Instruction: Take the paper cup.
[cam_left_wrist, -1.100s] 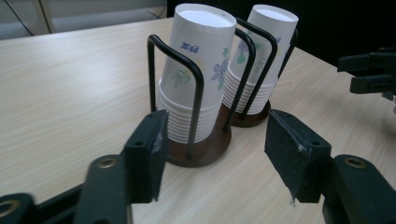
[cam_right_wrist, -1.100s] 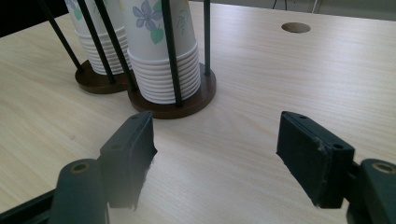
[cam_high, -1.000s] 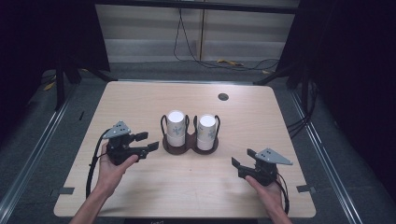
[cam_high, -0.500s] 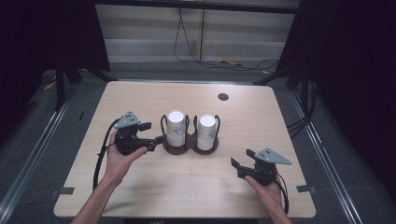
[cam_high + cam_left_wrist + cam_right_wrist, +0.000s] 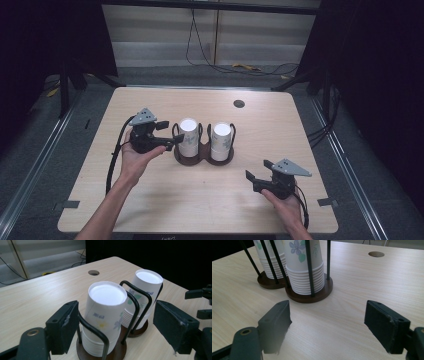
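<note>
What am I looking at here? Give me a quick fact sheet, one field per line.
Setting: wooden table with a round hole
Cup holder: dark twin-well wire rack
Left stack: upside-down paper cups, flower print
Right stack: same cups
Left gripper: beside the left stack, jaws just opened and eased back slightly, nothing between them
Right gripper: low over the table, apart from the rack, jaws just opened, empty

Two cup stacks (image 5: 188, 137) stand side by side in a holder (image 5: 202, 157) mid-tabletop (image 5: 200, 200), the left hand-held gripper (image 5: 172, 134) just beside them, the right hand-held gripper (image 5: 256, 174) nearer the front edge.
</note>
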`<state>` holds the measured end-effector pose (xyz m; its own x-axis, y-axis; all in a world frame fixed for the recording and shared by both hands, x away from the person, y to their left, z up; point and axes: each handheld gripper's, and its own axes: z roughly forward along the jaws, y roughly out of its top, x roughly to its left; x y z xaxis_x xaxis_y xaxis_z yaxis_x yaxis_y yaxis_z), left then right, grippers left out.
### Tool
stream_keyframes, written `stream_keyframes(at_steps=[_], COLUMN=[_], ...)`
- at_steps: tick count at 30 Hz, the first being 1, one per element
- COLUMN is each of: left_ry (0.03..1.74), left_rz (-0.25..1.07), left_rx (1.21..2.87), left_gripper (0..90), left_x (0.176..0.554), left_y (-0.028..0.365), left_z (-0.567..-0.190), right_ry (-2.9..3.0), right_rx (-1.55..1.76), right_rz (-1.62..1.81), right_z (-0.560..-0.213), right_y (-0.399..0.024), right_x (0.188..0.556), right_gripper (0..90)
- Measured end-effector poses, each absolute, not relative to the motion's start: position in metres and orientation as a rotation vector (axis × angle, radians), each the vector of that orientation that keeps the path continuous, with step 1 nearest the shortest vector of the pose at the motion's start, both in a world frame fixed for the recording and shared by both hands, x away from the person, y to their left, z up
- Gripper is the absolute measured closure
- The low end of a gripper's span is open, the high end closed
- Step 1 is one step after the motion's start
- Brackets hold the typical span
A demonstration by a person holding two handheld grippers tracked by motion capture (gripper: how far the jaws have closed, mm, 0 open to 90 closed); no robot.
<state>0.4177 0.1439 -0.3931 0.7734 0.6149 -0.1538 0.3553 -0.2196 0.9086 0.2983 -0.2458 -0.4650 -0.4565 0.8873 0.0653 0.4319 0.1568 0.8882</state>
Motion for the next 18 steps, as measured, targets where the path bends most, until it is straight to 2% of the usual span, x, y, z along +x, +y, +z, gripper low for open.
stream_keyframes(at_steps=[10, 14, 18], left_ry=[0.725, 0.724, 0.719], left_rz=[0.302, 0.268, 0.301], left_rx=[1.856, 1.853, 1.903], left_gripper=[23.2, 23.8, 23.8], left_x=[0.433, 0.441, 0.448], left_y=[0.127, 0.124, 0.118], left_z=[-0.379, -0.380, -0.380], right_ry=[1.969, 1.966, 1.967], right_rx=[1.248, 1.246, 1.246], right_rz=[1.255, 1.266, 1.264], right_z=[-0.465, -0.465, -0.465], right_y=[-0.246, -0.246, -0.246], right_x=[0.298, 0.298, 0.298], right_gripper=[20.3, 21.0, 21.0])
